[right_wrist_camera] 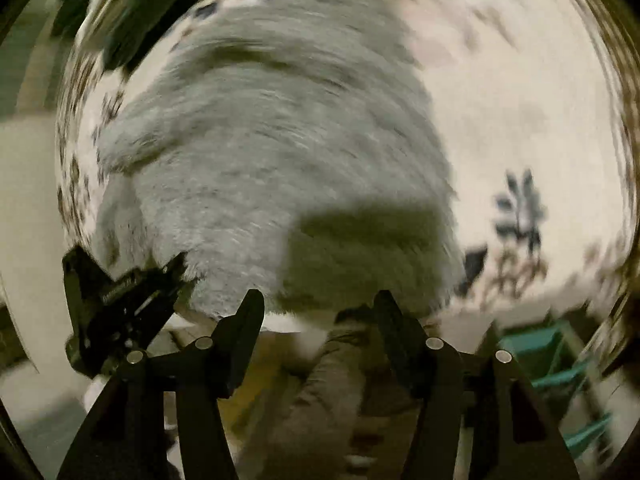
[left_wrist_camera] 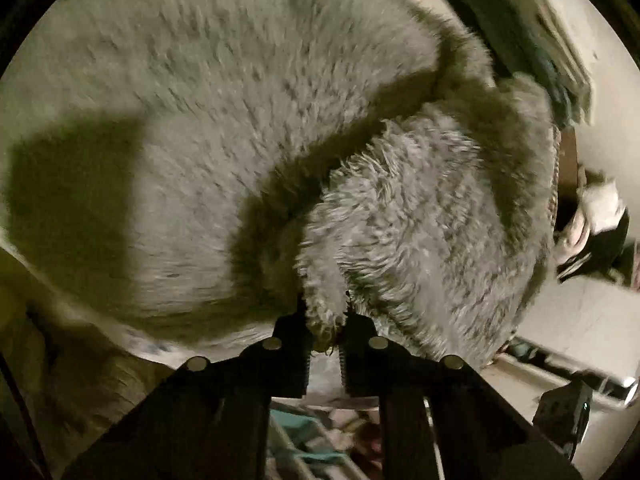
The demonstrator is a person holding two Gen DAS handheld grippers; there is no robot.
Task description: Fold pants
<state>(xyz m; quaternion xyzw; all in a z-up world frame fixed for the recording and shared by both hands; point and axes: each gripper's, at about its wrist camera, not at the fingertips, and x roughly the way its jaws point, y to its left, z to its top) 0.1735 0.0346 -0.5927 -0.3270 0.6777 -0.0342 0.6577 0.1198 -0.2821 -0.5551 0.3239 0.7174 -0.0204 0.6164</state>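
The pants (left_wrist_camera: 248, 128) are grey, fluffy fleece and fill most of the left wrist view. My left gripper (left_wrist_camera: 325, 320) is shut on an edge of the pants and holds a fold (left_wrist_camera: 420, 216) lifted over the rest of the fabric. In the right wrist view the pants (right_wrist_camera: 260, 152) lie on a floral sheet (right_wrist_camera: 520, 112), blurred by motion. My right gripper (right_wrist_camera: 318, 308) is open and empty at the near edge of the pants. The left gripper shows at the lower left of the right wrist view (right_wrist_camera: 132, 292), on the fabric's edge.
The bed's floral sheet has a patterned border (right_wrist_camera: 92, 128). Dark green fabric (left_wrist_camera: 532, 40) lies at the far right of the left wrist view. A teal rack (right_wrist_camera: 560, 364) stands beside the bed. Clutter (left_wrist_camera: 592, 224) lies on the floor.
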